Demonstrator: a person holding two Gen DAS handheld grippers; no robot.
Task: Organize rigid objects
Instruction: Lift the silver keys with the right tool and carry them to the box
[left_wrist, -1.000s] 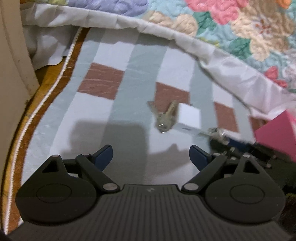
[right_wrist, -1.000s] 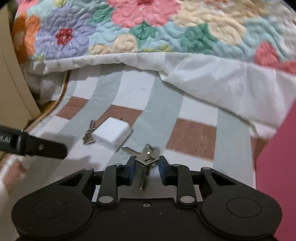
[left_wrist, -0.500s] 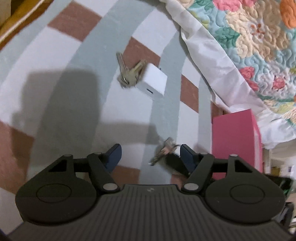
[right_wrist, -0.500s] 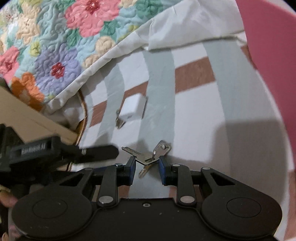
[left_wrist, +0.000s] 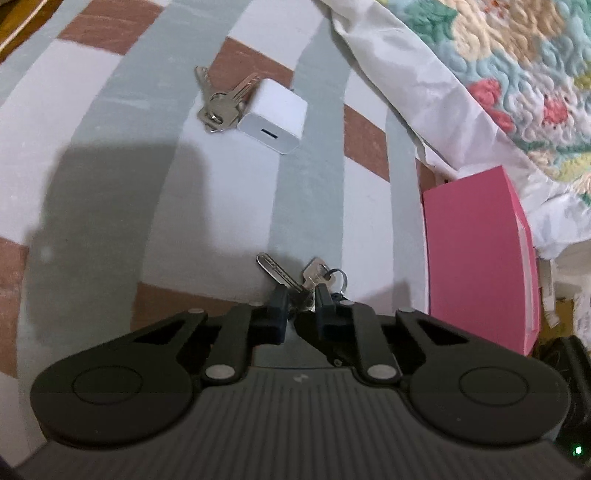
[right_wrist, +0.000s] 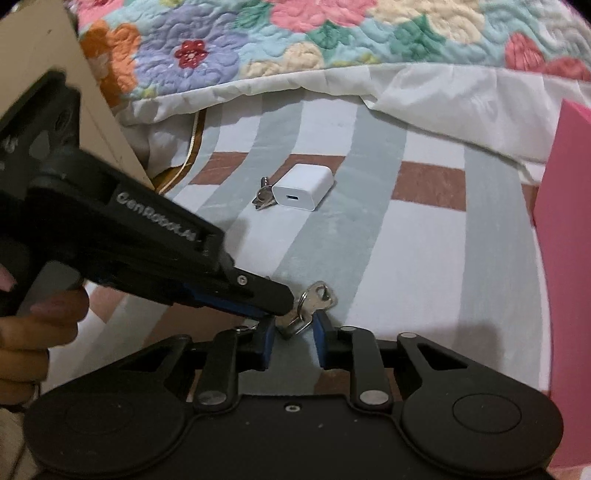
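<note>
Altogether two bunches of keys show, one white charger block, one pink box and two grippers. The near key bunch (left_wrist: 295, 277) sits at the fingertips of both tools at once. In the left wrist view the left gripper (left_wrist: 301, 297) has its jaws closing, with the keys between the blue pads; one long blade juts out toward 11 o'clock and a ring toward 1 o'clock. Whether the pads already press on the metal is hard to make out, since the pads cover the middle of the bunch. In the right wrist view the right gripper (right_wrist: 293, 326) is also closing its jaws on the same bunch (right_wrist: 314, 301), with a key head and ring standing up between its pads; the left tool's dark fingertip comes in from 9 o'clock and covers the left part of the keys. A hand (right_wrist: 26, 332) grips that tool's handle at the left edge, cut off by the frame.

The far key bunch (left_wrist: 221, 101) lies on the striped blanket (left_wrist: 110, 184) at 11 o'clock from the left gripper, touching the white charger block (left_wrist: 273, 114); from the right wrist most of it (right_wrist: 262, 195) is hidden behind the block (right_wrist: 303, 186), which lies at 12 o'clock. The pink box (left_wrist: 476, 258) stands at 3 o'clock, its right and lower sides cut off, beside a floral quilt (left_wrist: 517, 74) with a white underside that fills the top.
</note>
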